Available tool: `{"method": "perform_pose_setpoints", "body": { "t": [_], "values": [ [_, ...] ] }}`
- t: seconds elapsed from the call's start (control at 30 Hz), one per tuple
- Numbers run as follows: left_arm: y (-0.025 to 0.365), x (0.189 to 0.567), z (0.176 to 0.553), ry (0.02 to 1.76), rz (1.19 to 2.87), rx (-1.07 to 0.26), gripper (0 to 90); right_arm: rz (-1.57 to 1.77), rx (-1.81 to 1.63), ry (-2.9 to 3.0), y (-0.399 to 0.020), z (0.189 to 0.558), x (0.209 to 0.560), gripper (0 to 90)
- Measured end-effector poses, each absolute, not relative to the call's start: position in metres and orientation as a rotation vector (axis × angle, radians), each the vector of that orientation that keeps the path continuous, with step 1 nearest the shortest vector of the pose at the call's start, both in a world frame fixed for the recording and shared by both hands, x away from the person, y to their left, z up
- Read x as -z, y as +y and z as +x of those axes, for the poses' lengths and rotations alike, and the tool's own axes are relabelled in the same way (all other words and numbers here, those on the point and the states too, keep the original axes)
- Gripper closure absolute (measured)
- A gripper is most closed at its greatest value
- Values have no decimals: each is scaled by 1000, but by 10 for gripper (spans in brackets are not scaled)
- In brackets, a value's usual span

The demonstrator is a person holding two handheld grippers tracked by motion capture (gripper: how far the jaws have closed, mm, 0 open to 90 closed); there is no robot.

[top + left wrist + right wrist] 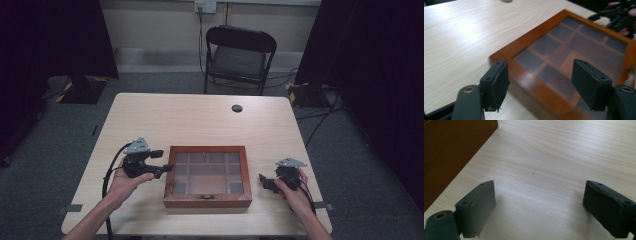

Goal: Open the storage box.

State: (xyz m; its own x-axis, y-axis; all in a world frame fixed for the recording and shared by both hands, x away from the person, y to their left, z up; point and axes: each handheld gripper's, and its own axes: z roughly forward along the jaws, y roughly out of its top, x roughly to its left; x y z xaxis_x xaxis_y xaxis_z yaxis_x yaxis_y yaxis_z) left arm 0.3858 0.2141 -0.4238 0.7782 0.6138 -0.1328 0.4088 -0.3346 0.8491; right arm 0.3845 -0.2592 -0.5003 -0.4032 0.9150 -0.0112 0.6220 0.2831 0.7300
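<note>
Wooden box (208, 176) lying closed mid-table, between both tools. Left gripper (540, 83) spread, empty, over box's left edge; right gripper (539, 207) spread, empty, beside it. Better approaching the lid edge slowly, level, without pushing box.

Pale wooden table (150, 115) — glass-lidded wooden box (208, 176)

wooden box (208, 200): one sitting | grippers: two showing | folding chair (239, 56): one standing | tabletop (200, 120): one
</note>
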Motion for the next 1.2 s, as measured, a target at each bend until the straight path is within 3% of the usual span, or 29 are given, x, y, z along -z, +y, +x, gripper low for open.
{"method": "perform_pose_setpoints", "body": {
  "t": [0.8,1.03,1.2],
  "values": [
    [119,403,380,514,2076,-59,400,1380,-912,2127,-259,384,500,103],
    [103,404,378,478,2099,-21,419,1380,-913,2127,-259,384,500,103],
    [104,415,366,429,2127,39,490,1380,-913,2127,-259,385,500,103]
  ]
}}
